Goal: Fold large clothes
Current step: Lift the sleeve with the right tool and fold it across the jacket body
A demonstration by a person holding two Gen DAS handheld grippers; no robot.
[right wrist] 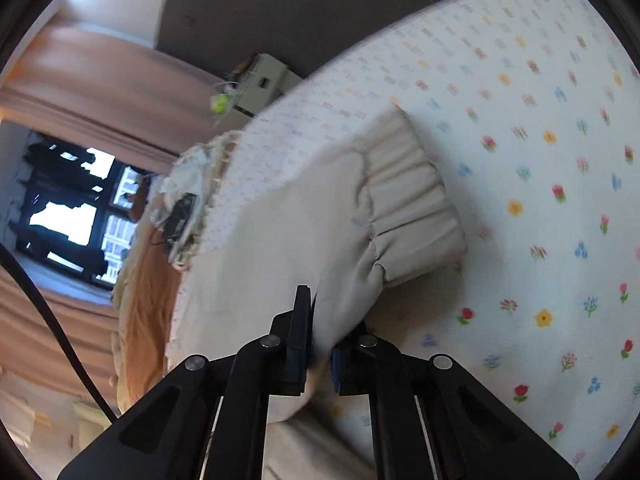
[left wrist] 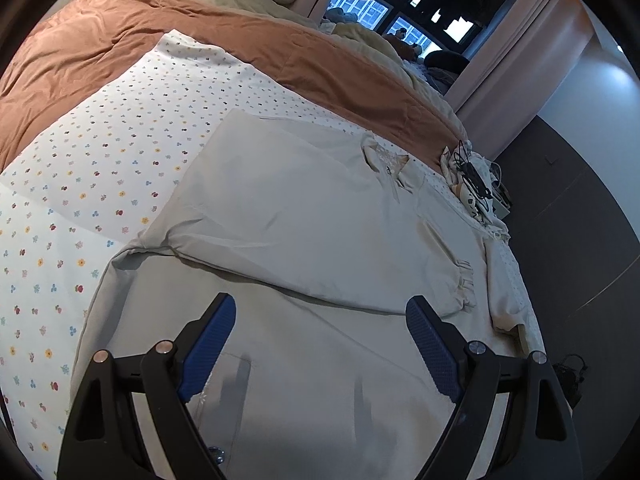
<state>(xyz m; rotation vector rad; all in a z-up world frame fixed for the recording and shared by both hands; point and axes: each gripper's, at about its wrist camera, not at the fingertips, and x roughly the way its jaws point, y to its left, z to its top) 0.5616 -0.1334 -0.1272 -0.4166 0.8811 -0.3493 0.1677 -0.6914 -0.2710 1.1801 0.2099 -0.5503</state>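
Right gripper [right wrist: 316, 344] pinched cream jacket sleeve [right wrist: 352, 216] near elastic cuff, ready for folding inward; left gripper [left wrist: 320, 344] gaped wide, empty, above jacket body [left wrist: 288, 208].

Blurring across the flowered sheet [right wrist: 500, 92] at far right. Hiding the cream garment [left wrist: 304, 216] hem beneath the left gripper [left wrist: 320, 344]. Covering the sleeve [right wrist: 360, 240] fabric inside the clamped right gripper [right wrist: 320, 344]. Tangling cables [left wrist: 476, 184], too small to identify.

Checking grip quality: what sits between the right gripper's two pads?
In the right wrist view, the right gripper is shut on the cream garment's sleeve, pinched behind its gathered cuff; nothing else lies between them.
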